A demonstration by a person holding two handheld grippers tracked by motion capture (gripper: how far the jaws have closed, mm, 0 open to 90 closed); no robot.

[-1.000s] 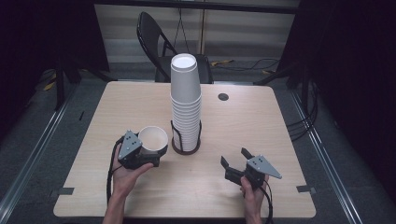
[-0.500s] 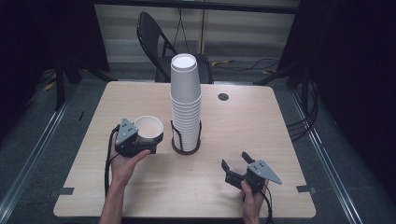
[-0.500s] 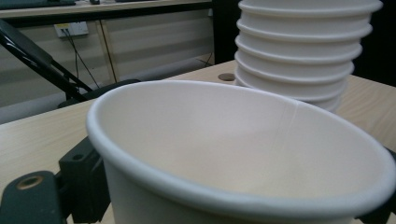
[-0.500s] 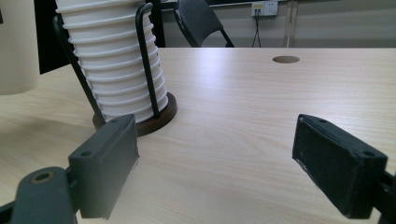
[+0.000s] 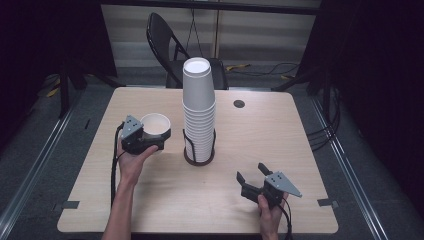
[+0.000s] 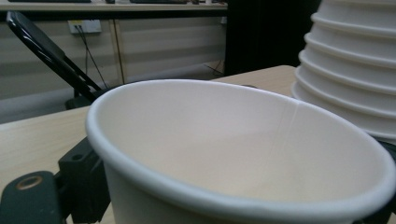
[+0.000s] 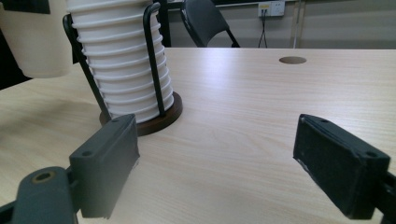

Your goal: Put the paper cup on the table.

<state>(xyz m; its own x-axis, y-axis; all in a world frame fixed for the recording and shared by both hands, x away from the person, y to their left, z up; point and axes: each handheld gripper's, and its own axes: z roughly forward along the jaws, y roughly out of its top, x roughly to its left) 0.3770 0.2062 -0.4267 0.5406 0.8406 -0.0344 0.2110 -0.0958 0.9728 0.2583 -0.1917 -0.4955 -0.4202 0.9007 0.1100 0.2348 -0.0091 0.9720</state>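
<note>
The left gripper (image 5: 150,140) pinches 1 white paper cup (image 5: 154,125) left of the tall cup stack (image 5: 199,110), above the worktop (image 5: 280,130). Light and thin-walled, it likely crushes easily; hold below the rim. The right gripper (image 5: 255,181) is spread

We identify a lab-type recording space: black curtains (image 5: 370,75) flank a lone wooden table (image 5: 280,135), cables (image 5: 320,135) trail across grey carpet, and a folding chair (image 5: 172,47) faces wall sockets (image 7: 271,8).
</note>
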